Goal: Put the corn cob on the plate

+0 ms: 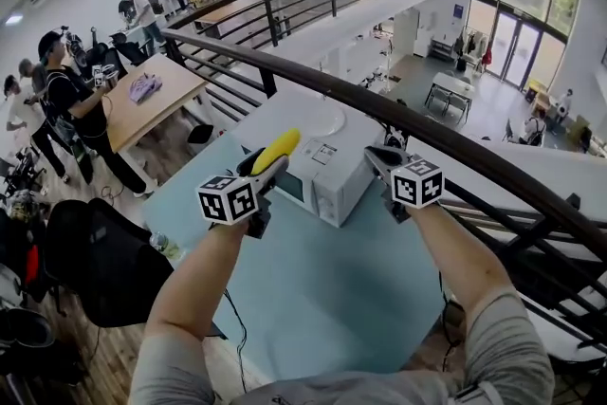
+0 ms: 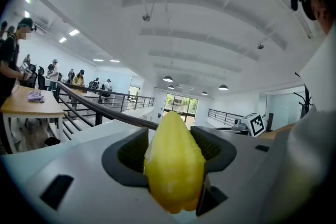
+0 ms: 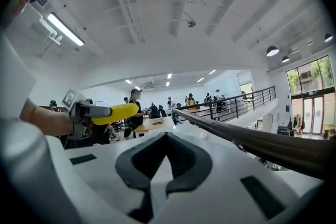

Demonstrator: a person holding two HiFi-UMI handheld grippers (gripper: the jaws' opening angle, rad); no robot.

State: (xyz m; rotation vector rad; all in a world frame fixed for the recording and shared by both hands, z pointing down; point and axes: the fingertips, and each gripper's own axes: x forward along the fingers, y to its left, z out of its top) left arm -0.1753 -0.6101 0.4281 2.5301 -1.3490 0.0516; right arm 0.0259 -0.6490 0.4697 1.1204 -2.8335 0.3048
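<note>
Corn cob (image 1: 276, 150) hangs clear of the blue table (image 1: 322, 299), pinched round its thicker half by the fingers (image 2: 127, 153) of the left gripper (image 1: 264, 171), with its tip pointing toward the microwave (image 1: 334, 185). Right gripper (image 1: 384, 162) is level beside it, fingers (image 3: 140, 159) pressed together on nothing. Cob looks light and stiff but rounded and slick-skinned, so a hold across the thick middle rather than the tapering tip seems safest for setting it down.

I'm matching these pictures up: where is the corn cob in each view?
Head view: corn cob just left of centre, tip up-right.
Left gripper view: corn cob bottom centre, filling the middle.
Right gripper view: corn cob left of centre, lying level.
Shared landmark: the dark handrail.
</note>
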